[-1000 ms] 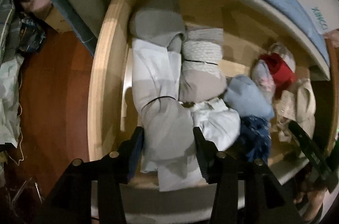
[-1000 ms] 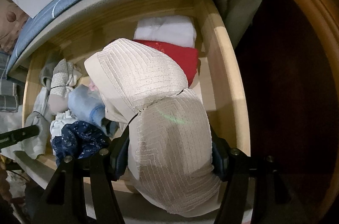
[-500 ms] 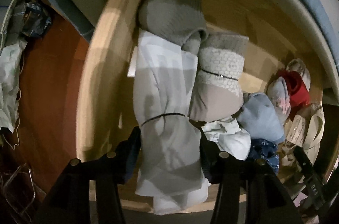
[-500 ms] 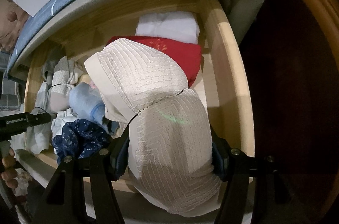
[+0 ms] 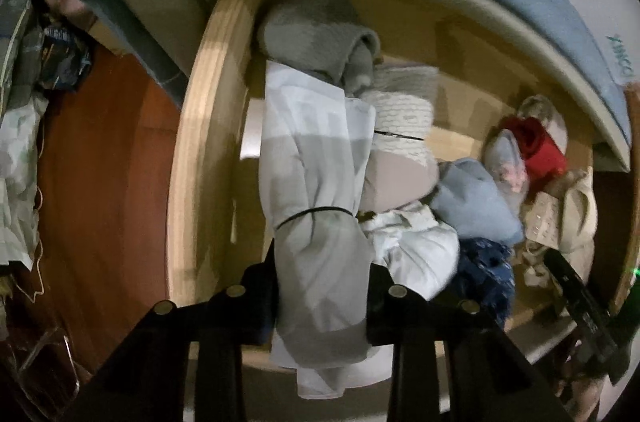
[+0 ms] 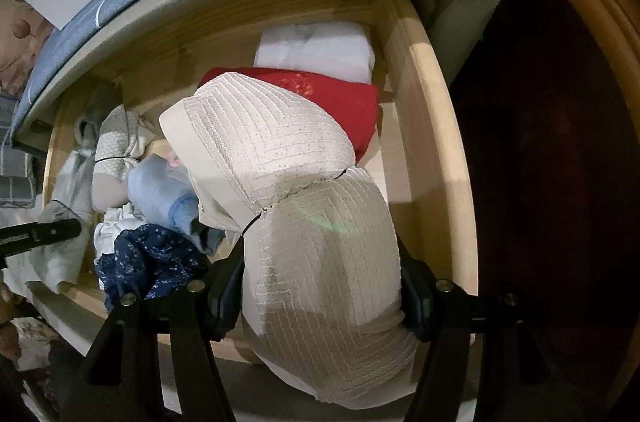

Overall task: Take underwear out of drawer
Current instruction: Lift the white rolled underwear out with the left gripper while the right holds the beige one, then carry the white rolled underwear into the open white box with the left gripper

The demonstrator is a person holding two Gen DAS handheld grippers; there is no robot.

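Over the wooden drawer (image 6: 424,126), 2 grippers (image 5: 322,302) (image 6: 322,286) each clamp, seemingly, a banded underwear roll (image 5: 316,222) (image 6: 320,254).

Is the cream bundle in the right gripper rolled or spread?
Rolled. The cream bundle is a tight roll cinched mid-length by a thin black band, clamped at its near end in the right gripper.

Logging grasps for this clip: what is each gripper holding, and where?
Left gripper clamps the grey-white roll near its end; right gripper clamps the cream bundle's near half.
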